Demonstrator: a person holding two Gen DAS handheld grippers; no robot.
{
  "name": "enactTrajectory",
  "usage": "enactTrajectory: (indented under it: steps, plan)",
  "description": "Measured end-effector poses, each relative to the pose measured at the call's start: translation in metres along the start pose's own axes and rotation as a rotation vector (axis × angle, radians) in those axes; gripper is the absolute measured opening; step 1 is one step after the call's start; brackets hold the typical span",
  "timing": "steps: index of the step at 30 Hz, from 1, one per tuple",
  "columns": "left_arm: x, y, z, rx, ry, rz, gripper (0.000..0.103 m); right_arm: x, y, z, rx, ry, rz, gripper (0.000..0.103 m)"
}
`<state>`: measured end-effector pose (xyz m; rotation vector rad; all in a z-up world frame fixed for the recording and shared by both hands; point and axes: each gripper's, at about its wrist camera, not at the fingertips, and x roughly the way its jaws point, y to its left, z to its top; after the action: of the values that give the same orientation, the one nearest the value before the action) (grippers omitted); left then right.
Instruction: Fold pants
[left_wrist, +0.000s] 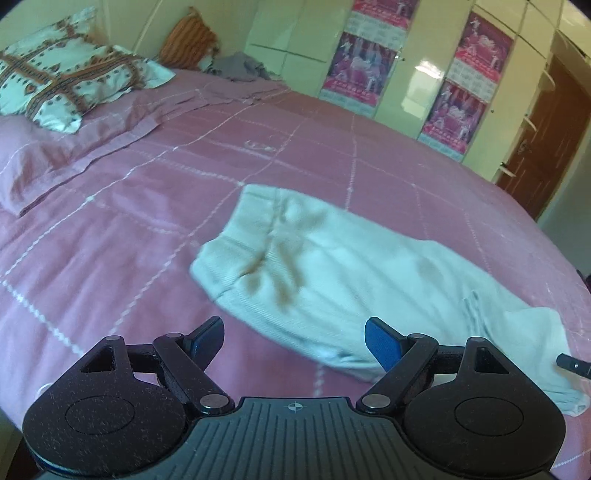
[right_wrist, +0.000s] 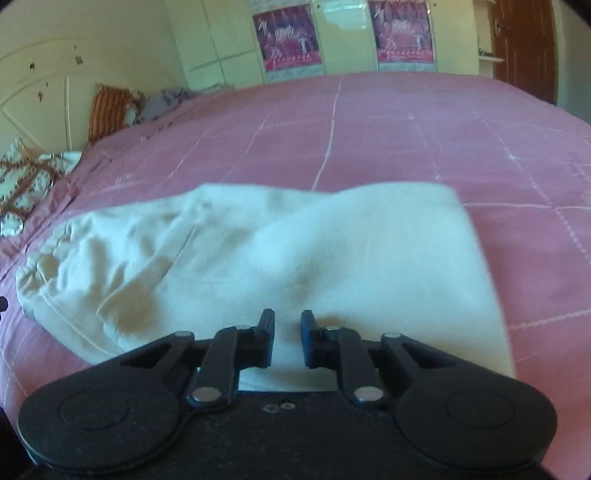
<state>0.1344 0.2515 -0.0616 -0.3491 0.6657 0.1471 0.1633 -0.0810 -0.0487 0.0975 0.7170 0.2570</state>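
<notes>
Pants (right_wrist: 277, 258) beneath nearly closed right tool (right_wrist: 287, 338); left tool (left_wrist: 294, 339) wide, empty.

The bed (left_wrist: 147, 206) is viewed obliquely downward from both wrist cameras, facing the wardrobe (left_wrist: 417, 66). The pants (right_wrist: 295, 266) are seen nearer from the right; both are shared.

The left gripper (left_wrist: 294, 341) was a black plastic linkage: two round, speckled discs, triangular cut-outs, silver rivets at the pivots, and a grey ribbed centre plate stamped with a small crosshair mark. Its angled fingers (left_wrist: 382, 343) carried bright blue textured pads, and a thin blue stripe edged the left disc. The right gripper (right_wrist: 287, 341) had the same black discs and silver rivets, with two small screw heads on its matte centre plate and darker blue pads.
</notes>
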Motion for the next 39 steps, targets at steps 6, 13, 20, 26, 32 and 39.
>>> enactTrajectory:
  steps: [6,13,20,26,32,39]
  plan:
    - [0.040,-0.103,0.010,0.120,0.024,-0.139,0.083,0.006,-0.070,0.002,0.025,0.072,-0.132,0.012]
    - [0.098,-0.202,0.014,0.278,0.086,-0.171,0.083,0.013,-0.086,0.048,0.009,-0.043,-0.082,0.018]
    - [0.113,-0.203,-0.001,0.315,0.138,-0.074,0.087,0.067,-0.103,0.067,0.013,0.062,-0.121,0.019]
    - [0.081,-0.183,-0.014,0.271,0.135,-0.077,0.088,0.021,-0.100,0.001,-0.036,0.020,-0.091,0.025]
    - [0.006,-0.078,-0.013,-0.031,-0.063,-0.032,0.088,-0.044,-0.118,-0.029,0.049,-0.120,-0.090,0.030]
    - [0.036,0.078,-0.028,-0.584,0.075,-0.141,0.088,-0.064,-0.171,-0.025,0.314,-0.198,-0.086,0.041]
